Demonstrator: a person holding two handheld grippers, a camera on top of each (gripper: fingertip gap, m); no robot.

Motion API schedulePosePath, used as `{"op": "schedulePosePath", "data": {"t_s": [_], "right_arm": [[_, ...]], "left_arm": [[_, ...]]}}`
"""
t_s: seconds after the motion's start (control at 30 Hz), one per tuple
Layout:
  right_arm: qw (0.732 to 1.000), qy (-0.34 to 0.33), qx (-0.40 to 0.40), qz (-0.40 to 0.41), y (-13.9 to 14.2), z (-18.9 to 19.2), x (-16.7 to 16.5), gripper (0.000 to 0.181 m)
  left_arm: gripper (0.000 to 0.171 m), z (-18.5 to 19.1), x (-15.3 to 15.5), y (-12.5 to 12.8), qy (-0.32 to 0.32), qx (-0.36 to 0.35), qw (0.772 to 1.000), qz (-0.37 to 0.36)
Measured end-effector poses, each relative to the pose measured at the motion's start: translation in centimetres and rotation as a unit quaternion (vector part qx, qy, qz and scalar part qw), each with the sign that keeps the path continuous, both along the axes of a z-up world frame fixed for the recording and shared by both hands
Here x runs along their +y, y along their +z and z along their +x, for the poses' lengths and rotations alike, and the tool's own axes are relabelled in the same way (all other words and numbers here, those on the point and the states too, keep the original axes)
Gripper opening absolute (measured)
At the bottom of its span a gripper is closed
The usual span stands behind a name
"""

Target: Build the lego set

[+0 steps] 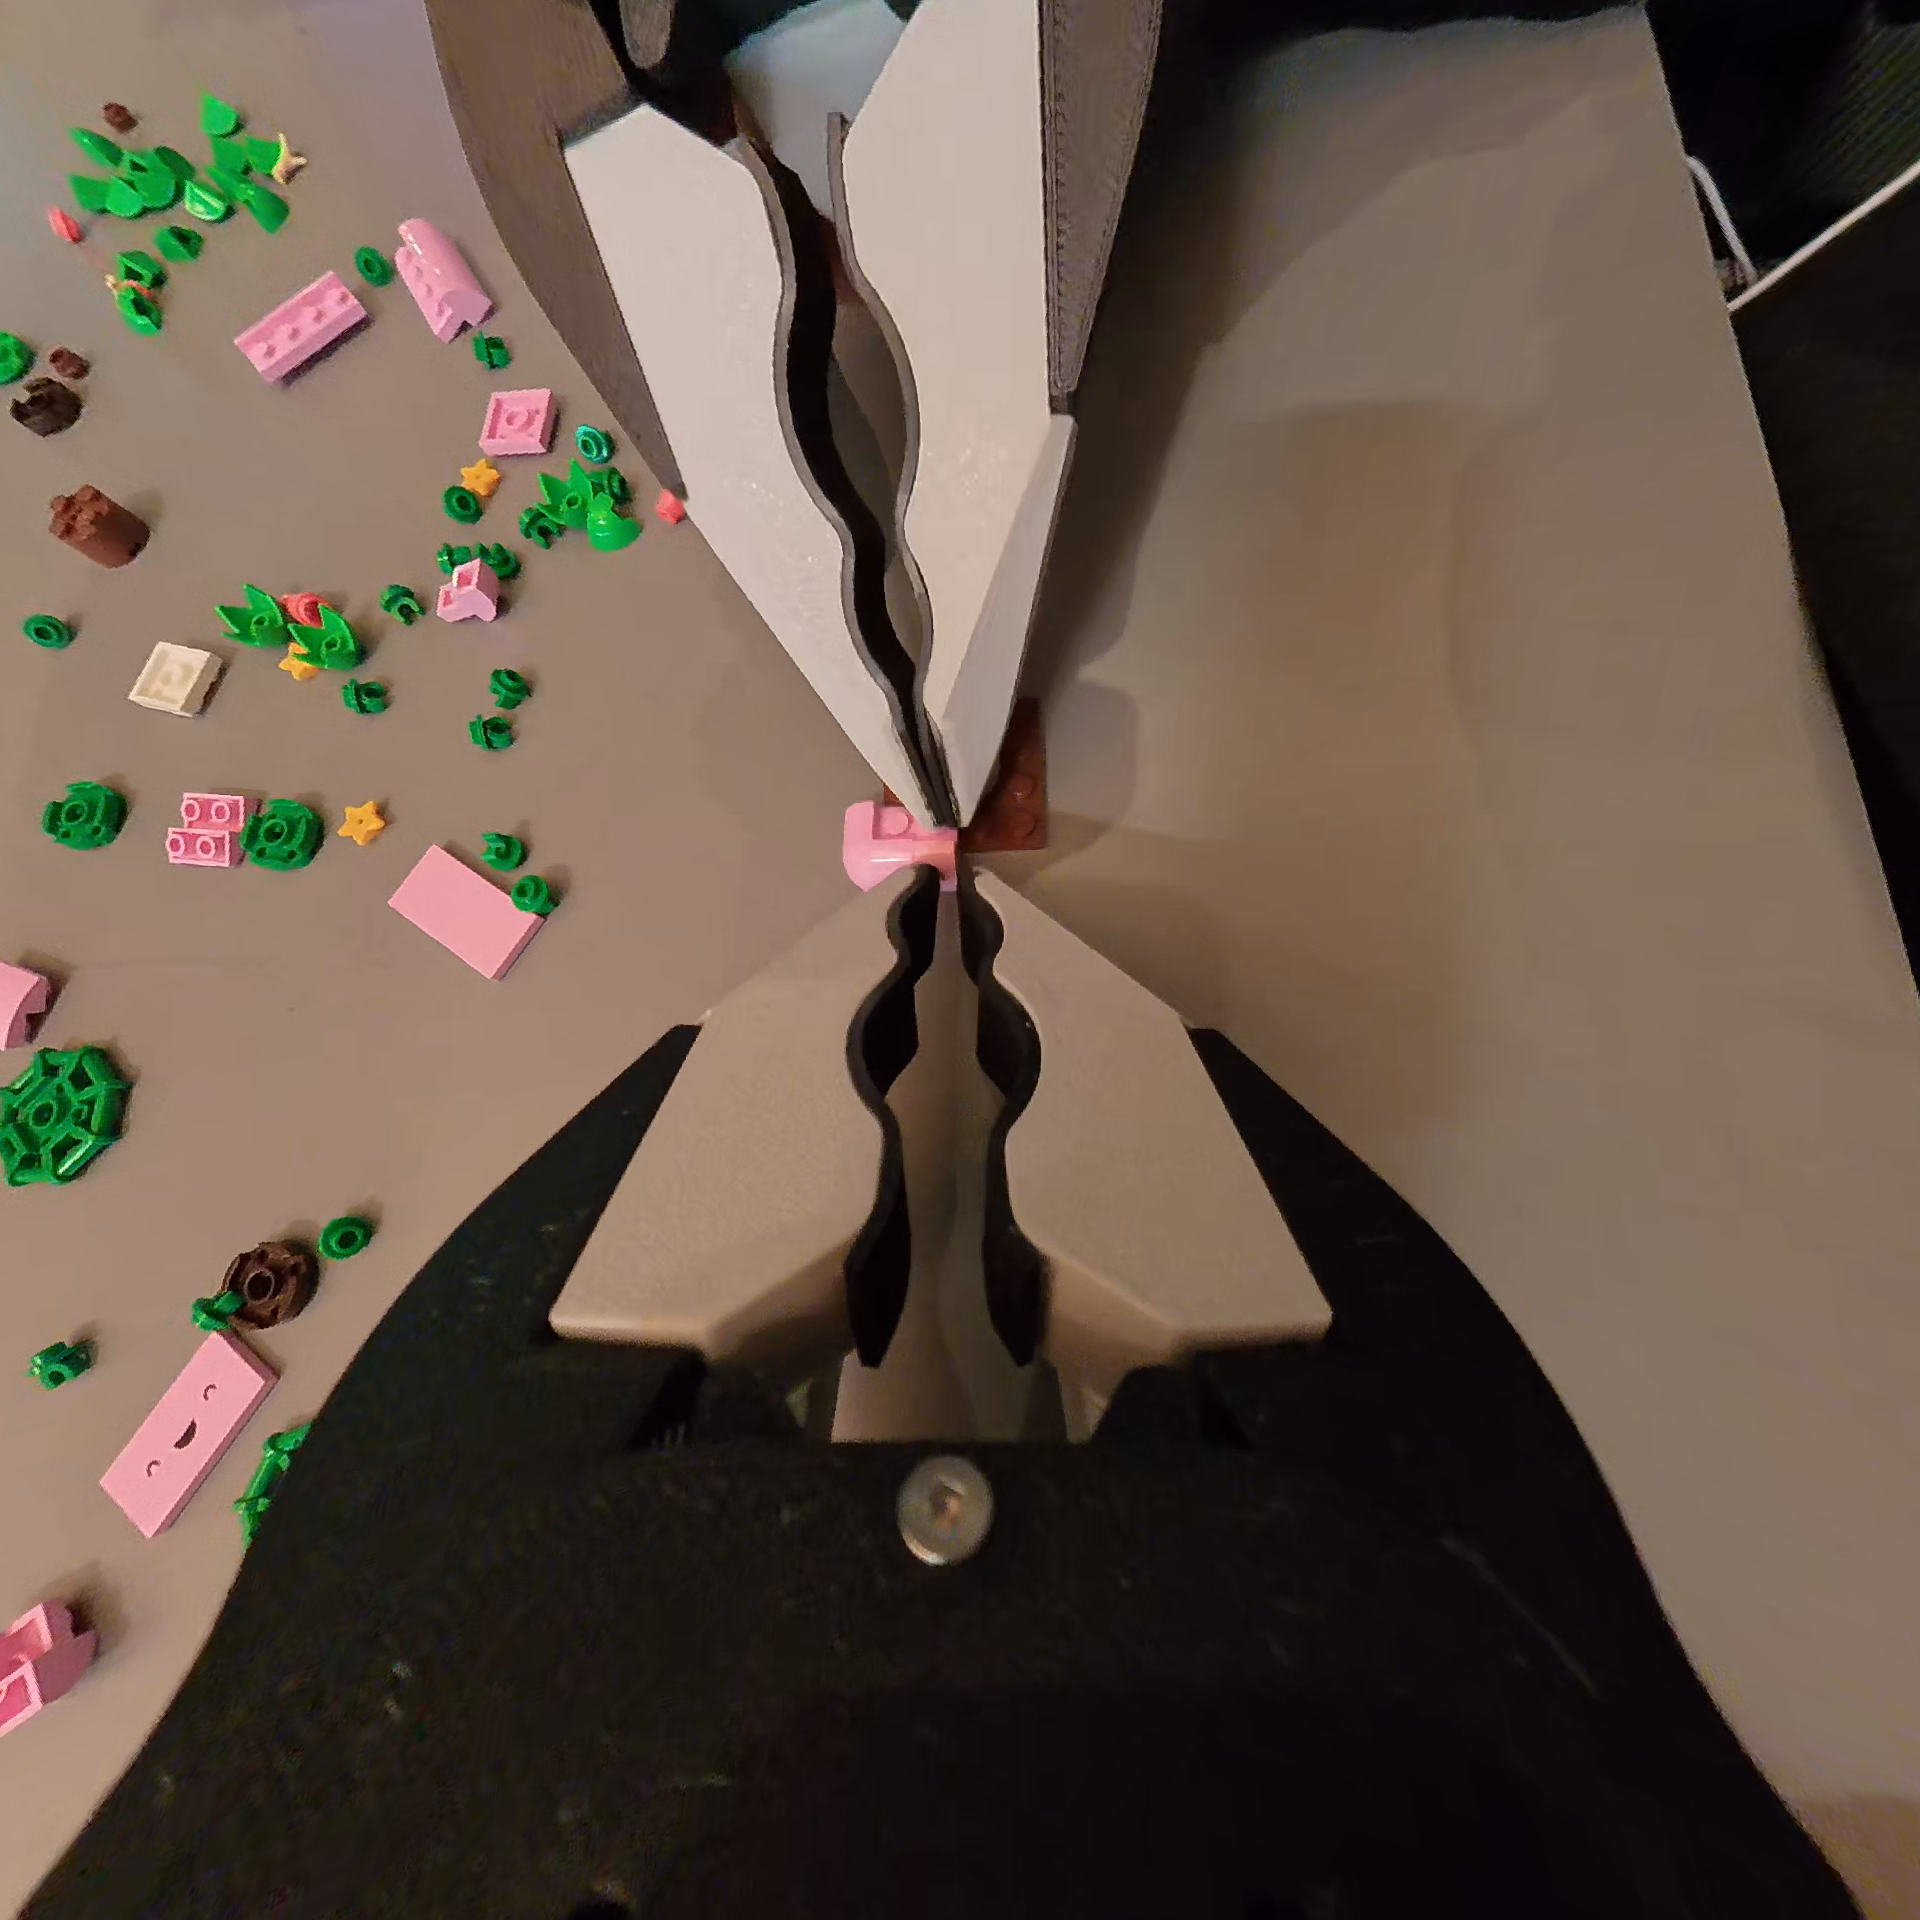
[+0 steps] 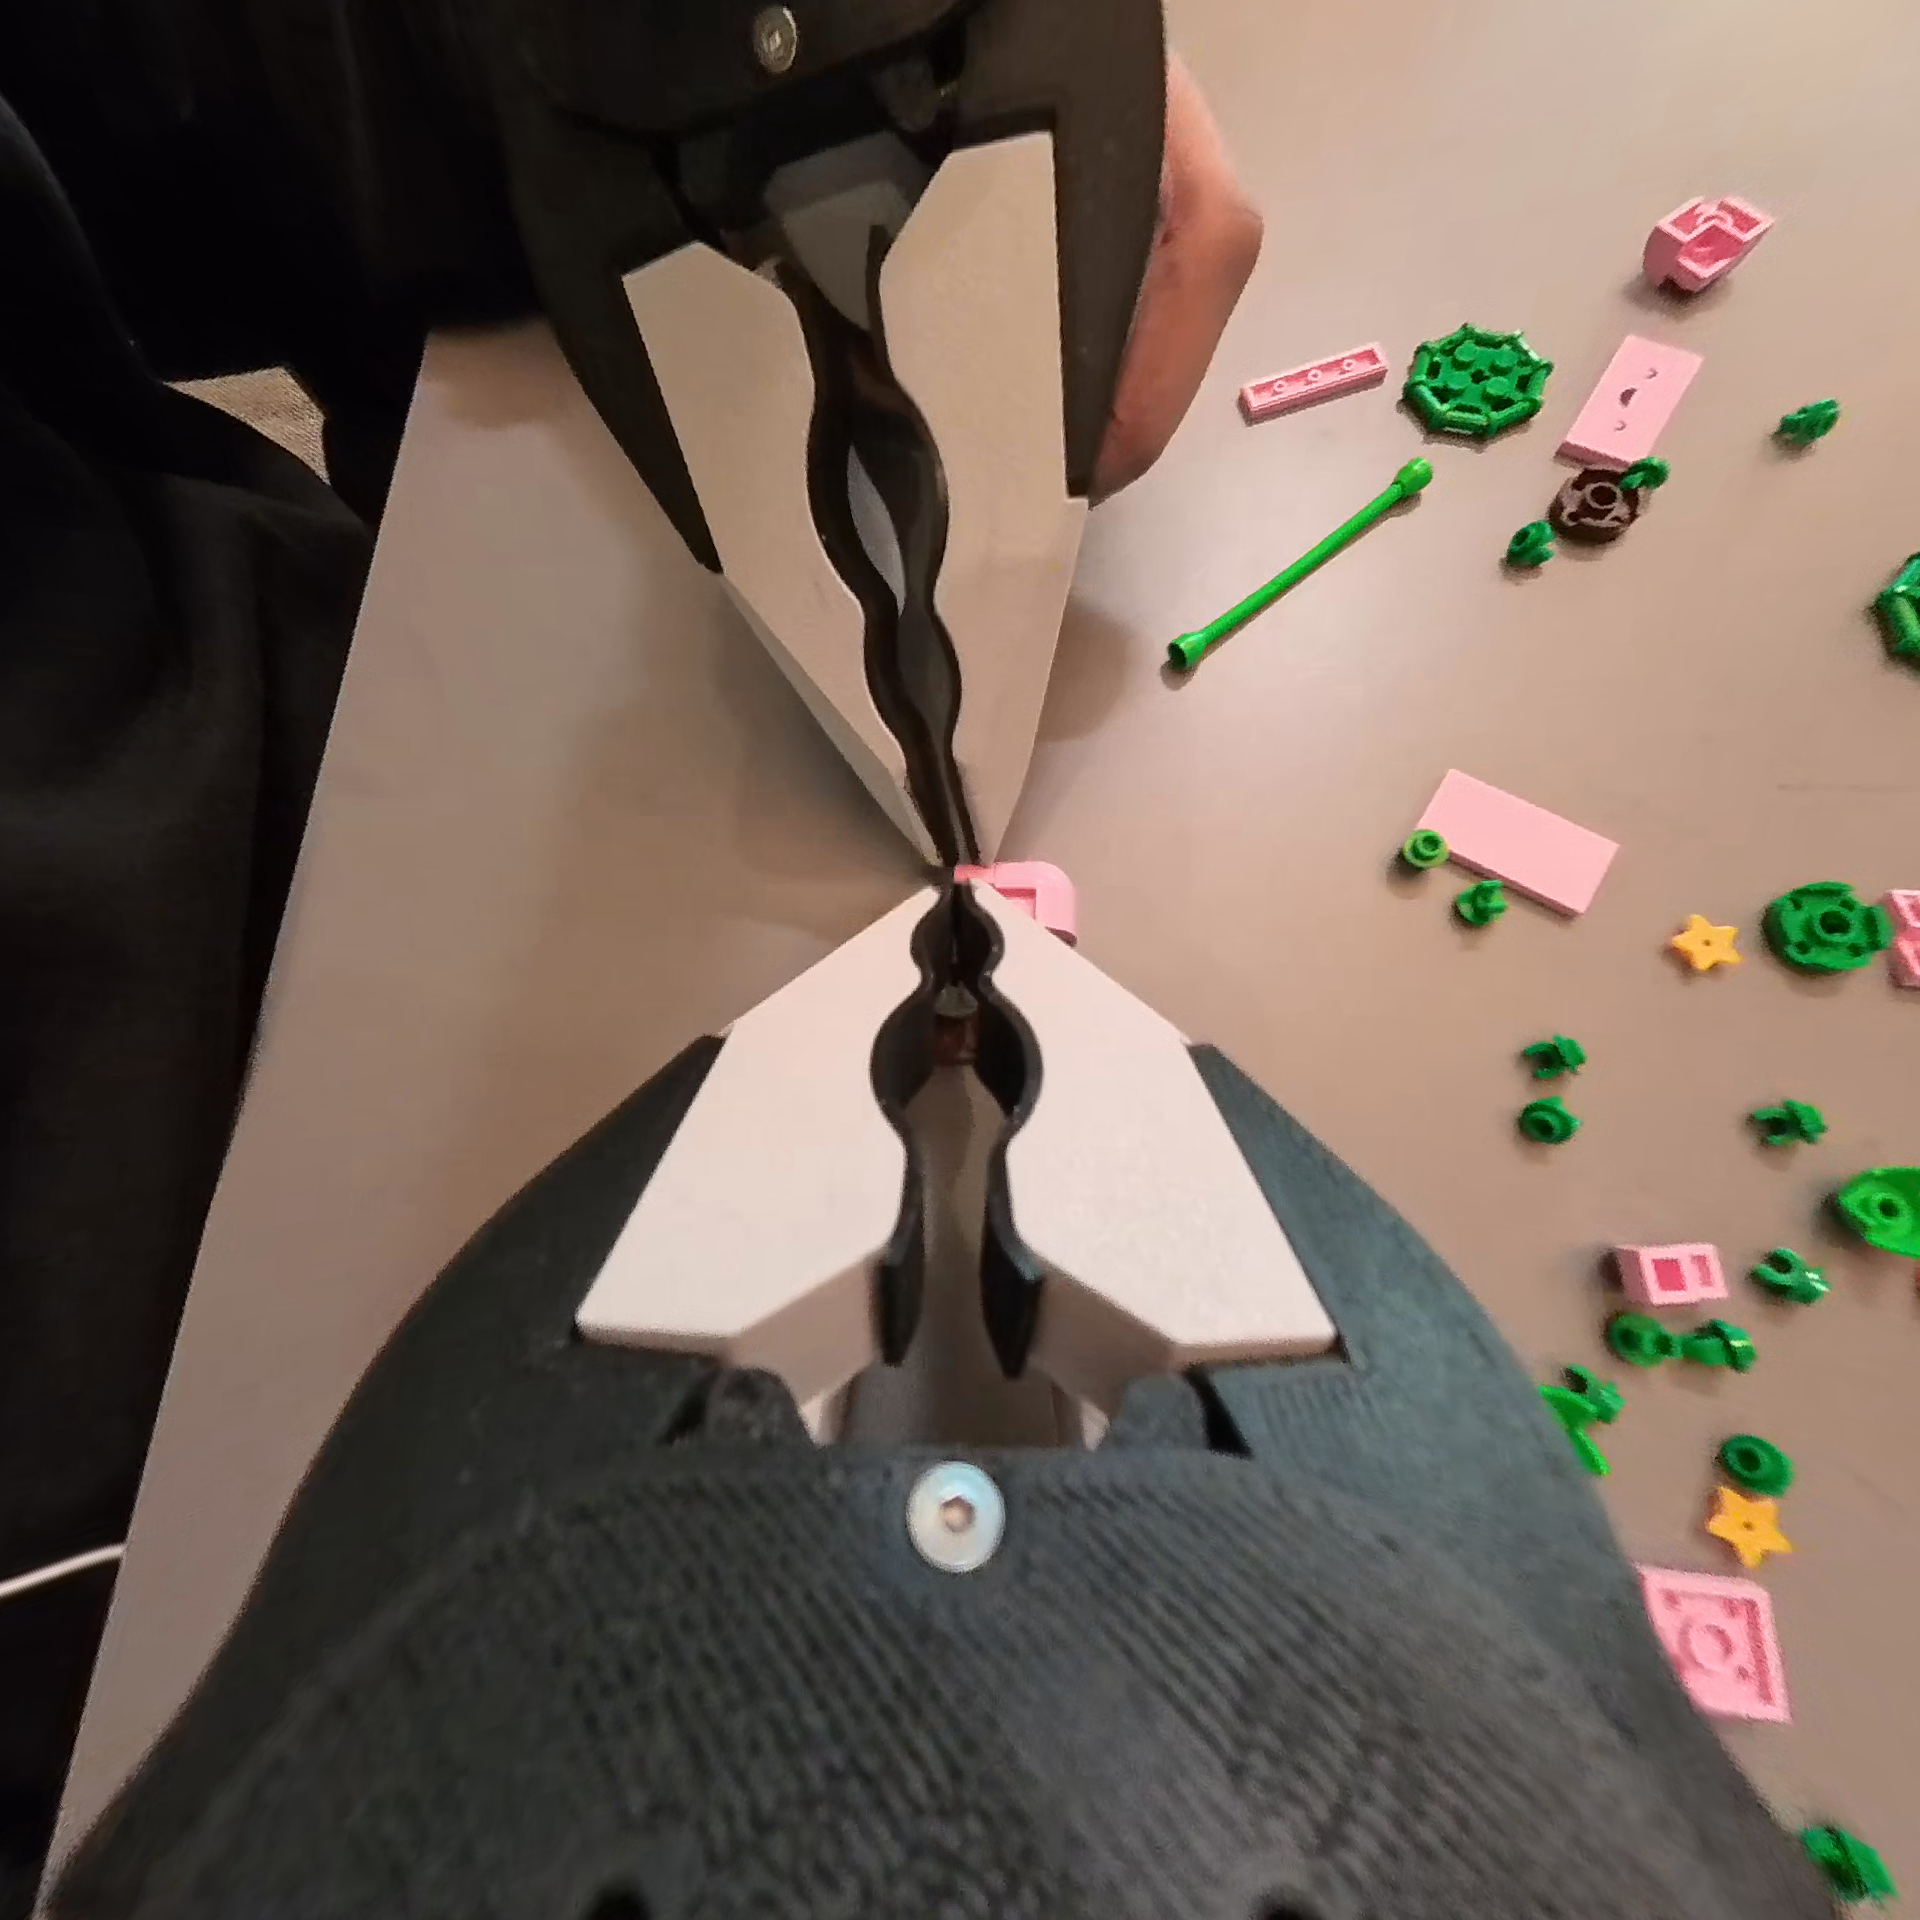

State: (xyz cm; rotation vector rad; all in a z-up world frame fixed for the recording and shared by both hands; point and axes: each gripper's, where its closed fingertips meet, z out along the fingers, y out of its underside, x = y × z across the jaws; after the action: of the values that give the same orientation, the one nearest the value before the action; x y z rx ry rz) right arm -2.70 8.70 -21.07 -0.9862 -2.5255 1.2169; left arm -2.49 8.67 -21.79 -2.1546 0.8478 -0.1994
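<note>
At frame centre, the left gripper [image 1: 940,878] clamps a pink curved brick [image 1: 894,844] against the reddish-brown plate [image 1: 1023,795] pinched by the right gripper [image 2: 951,904]; press squarely, studs aligned, without twisting.

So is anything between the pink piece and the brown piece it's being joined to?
Nothing visible. The left gripper holds the pink piece right against the brown piece in the right gripper, tip to tip above the table. The loose pieces lie off to one side. The fingertips hide the joint.
</note>
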Motion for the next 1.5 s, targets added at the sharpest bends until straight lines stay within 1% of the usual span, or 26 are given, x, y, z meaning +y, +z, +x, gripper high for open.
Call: {"op": "schedulePosePath", "data": {"t_s": [0.07,0.17,0.27,0.37,0.43,0.6,0.63,0.67,0.7,0.83,1.0,1.1,1.2,1.33,1.5], "right_arm": [[1.000,-0.003,0.011,0.005,0.3,-0.1,0.3,0.000],[1.000,-0.013,0.014,0.000,0.9,-0.3,0.9,0.011],[0.999,-0.023,0.010,0.024,0.2,-0.5,1.6,0.016],[0.999,-0.027,-0.007,0.023,-0.3,-0.5,1.5,0.023],[0.999,-0.033,-0.014,0.019,-0.4,-0.5,1.5,0.024],[0.998,-0.053,-0.013,-0.013,0.5,-1.0,1.7,0.023],[0.998,-0.055,-0.013,-0.012,0.5,-1.0,1.7,0.020],[0.998,-0.054,-0.009,-0.005,0.5,-1.0,1.8,0.013],[0.999,-0.049,-0.001,0.002,0.6,-1.0,1.7,0.000],[1.000,-0.022,0.011,0.019,1.0,-0.3,1.0,0.000],[0.999,-0.017,-0.004,0.049,-0.3,-0.1,0.9,0.000],[0.999,-0.019,-0.010,0.047,-0.4,-0.1,1.0,0.000],[0.998,-0.019,0.001,0.059,-0.4,-0.2,1.1,0.000],[0.999,-0.013,0.010,0.043,0.3,-0.1,0.7,0.000],[0.999,-0.005,0.004,0.049,-0.1,0.1,0.6,0.000]], "left_arm": [[0.000,0.0,0.0,-0.1,0.000,0.006,1.000,-0.001],[0.000,0.0,0.0,-0.1,0.000,0.005,1.000,0.000],[0.000,0.0,0.0,0.0,0.000,-0.001,1.000,0.001],[0.000,0.0,0.0,0.0,0.000,-0.001,1.000,0.001],[0.000,0.0,0.0,0.0,-0.001,0.000,1.000,0.001],[0.000,0.0,0.0,0.0,0.000,0.001,1.000,0.000],[0.000,0.0,0.0,-0.1,0.001,0.001,1.000,0.000],[0.000,0.0,0.0,-0.1,0.001,0.002,1.000,-0.001],[0.000,0.0,0.0,-0.1,0.001,0.003,1.000,-0.002],[0.000,0.0,0.0,-0.1,0.001,0.003,1.000,-0.002],[0.000,0.0,0.1,-0.1,0.001,0.004,1.000,-0.001],[0.000,0.0,0.1,-0.1,0.001,0.005,1.000,0.002],[0.000,0.0,0.1,-0.1,0.001,0.007,1.000,0.002],[0.000,0.0,0.1,-0.2,0.001,0.009,1.000,0.002],[0.000,0.0,0.1,-0.2,0.003,0.008,1.000,0.002]]}}
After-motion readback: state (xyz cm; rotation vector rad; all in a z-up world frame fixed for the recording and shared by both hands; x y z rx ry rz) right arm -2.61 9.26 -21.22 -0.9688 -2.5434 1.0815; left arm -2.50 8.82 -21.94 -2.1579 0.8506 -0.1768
